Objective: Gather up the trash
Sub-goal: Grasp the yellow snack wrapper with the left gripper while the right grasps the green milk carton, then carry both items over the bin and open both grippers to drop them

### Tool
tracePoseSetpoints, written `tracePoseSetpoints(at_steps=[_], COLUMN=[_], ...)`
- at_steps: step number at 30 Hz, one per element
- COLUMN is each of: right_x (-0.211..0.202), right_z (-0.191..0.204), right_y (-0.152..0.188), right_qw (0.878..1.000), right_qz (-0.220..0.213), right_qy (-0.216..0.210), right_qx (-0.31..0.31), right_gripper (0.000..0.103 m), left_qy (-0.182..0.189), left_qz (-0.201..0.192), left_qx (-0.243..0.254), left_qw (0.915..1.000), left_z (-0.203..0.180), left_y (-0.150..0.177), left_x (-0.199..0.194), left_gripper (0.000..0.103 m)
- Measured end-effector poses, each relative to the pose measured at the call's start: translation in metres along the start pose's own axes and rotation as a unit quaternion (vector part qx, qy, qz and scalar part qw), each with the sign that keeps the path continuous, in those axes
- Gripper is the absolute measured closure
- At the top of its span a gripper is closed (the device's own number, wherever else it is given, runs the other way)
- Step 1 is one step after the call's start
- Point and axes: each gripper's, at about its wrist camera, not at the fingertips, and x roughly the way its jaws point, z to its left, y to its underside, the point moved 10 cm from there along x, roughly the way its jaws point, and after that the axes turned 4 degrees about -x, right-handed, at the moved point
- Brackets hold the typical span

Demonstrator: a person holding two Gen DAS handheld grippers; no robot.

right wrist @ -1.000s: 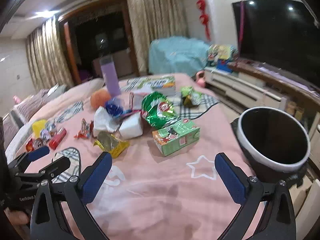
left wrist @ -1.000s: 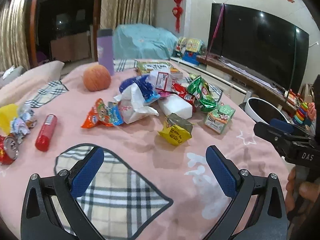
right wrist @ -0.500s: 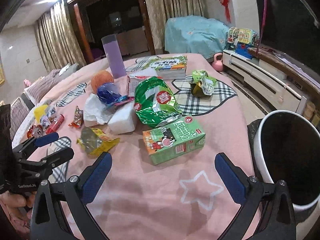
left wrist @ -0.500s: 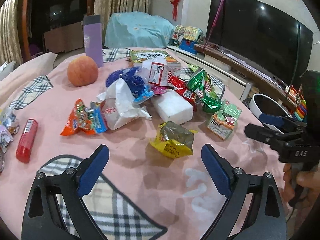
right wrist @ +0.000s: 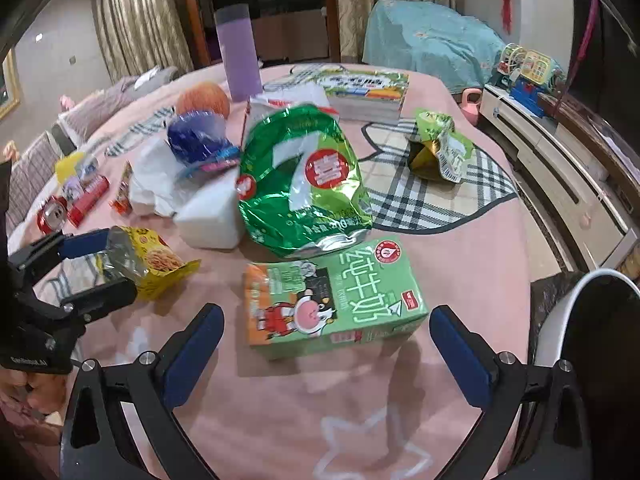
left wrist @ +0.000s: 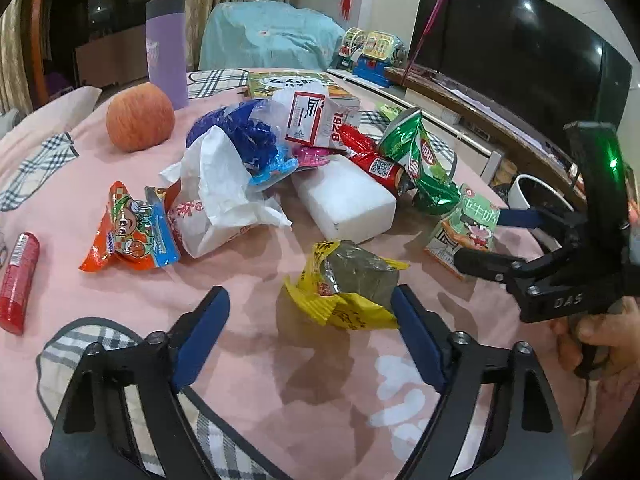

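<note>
A: Pink blanket-covered bed point(left wrist: 248, 280) in a living room, big dark TV point(left wrist: 512, 56) on the wall.

B: Left gripper point(left wrist: 310, 330) is closing around the crumpled yellow foil snack wrapper point(left wrist: 348, 284), can't tell if the pads touch it. Right gripper point(right wrist: 326, 346) is spread wide by the green milk carton point(right wrist: 336, 300). White bin point(right wrist: 560, 320) is cut off.

Warm indoor light from overhead leaves soft shadows beside the wrappers on the pink cloth point(left wrist: 248, 292), glare streaks the television point(left wrist: 520, 52), straight lines bow toward black fisheye corners, and far curtains point(right wrist: 136, 32) look slightly soft.
</note>
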Motion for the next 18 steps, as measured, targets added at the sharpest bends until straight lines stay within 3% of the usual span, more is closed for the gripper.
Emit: tracePoseSetpoints(at_steps=[3, 5, 6, 8, 18], right_x=[0.003, -0.001, -0.004, -0.011, -0.059], right_z=[-0.004, -0.006, -0.008, -0.007, -0.006], right_y=[0.003, 0.003, 0.003, 0.005, 0.024], right_qw=[1.000, 1.000, 1.000, 0.999, 0.991], right_qz=[0.003, -0.005, -0.008, -0.017, -0.074], right_qy=[0.000, 0.007, 0.010, 0.007, 0.007], right_qx=[0.011, 0.019, 0.024, 0.033, 0.110], right_gripper=[0.006, 0.012, 0.012, 0.012, 0.012], left_qy=[0.013, 0.022, 0.020, 0.032, 0.046], left_qz=[0.006, 0.007, 0.006, 0.006, 0.000], left_qx=[0.002, 0.007, 0.010, 0.010, 0.000], left_qw=[0.9999, 0.9997, 0.9997, 0.9994, 0.9989], left_z=[-0.004, -0.009, -0.011, -0.015, -0.017], left_y=[0.001, 0.001, 0.001, 0.001, 0.006], left_x=[0.004, 0.004, 0.003, 0.002, -0.014], left_gripper=[0.047, 0.057, 0.057, 0.079, 0.089])
